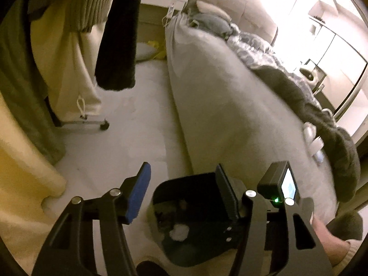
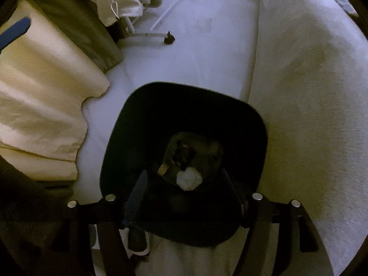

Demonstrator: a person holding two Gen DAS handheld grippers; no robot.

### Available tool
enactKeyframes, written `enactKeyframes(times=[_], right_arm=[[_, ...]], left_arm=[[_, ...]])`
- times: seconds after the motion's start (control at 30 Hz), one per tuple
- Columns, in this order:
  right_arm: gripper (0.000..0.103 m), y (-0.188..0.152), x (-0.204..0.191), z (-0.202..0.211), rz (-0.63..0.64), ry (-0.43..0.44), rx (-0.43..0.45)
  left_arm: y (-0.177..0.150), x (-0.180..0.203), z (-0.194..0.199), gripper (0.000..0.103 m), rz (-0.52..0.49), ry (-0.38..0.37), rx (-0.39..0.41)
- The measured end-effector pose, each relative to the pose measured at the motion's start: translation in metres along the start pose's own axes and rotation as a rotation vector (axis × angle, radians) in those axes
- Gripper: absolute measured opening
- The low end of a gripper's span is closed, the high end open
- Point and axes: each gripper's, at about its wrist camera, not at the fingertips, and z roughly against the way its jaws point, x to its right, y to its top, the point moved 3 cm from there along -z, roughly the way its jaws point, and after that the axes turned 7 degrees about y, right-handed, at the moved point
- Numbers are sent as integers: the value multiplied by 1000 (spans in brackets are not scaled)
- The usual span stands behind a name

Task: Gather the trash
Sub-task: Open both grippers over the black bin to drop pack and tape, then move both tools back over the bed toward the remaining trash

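The left hand-held gripper [image 1: 182, 195] points down at an angle over the floor [image 1: 128, 142], its jaws apart with nothing between them; the blue pad [image 1: 138, 197] of one finger shows clearly. Just below and ahead of its fingertips stands a black bin [image 1: 184, 184], open at the top, on the floor beside the bed [image 1: 241, 115]. A crumpled white wad of paper [image 1: 179, 232] lies at the bottom of the bin. To the right of this gripper, another device with a small lit screen [image 1: 288, 182] sits over the bin's edge, and a person's hand [image 1: 326, 237] shows behind it.

The right hand-held gripper [image 2: 187, 189] points steeply down into the same bin [image 2: 184, 105], its jaws spread and holding nothing. The white wad [image 2: 189, 179] lies directly below, between the fingertips but not touched by them, next to a small roll of tape [image 2: 163, 169] and some dark scraps.

Farther ahead of both grippers a clothes rack's wheeled foot [image 2: 169, 38] rests on the floor, with pale curtains [image 2: 41, 105] to the left and the bed's grey cover to the right.
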Motion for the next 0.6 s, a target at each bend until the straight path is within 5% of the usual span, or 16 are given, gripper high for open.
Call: enactKeyframes(times=[0.6], right_arm=[[71, -20, 26, 105, 53, -21, 276]], left_arm=[[43, 77, 29, 53, -35, -117, 169]])
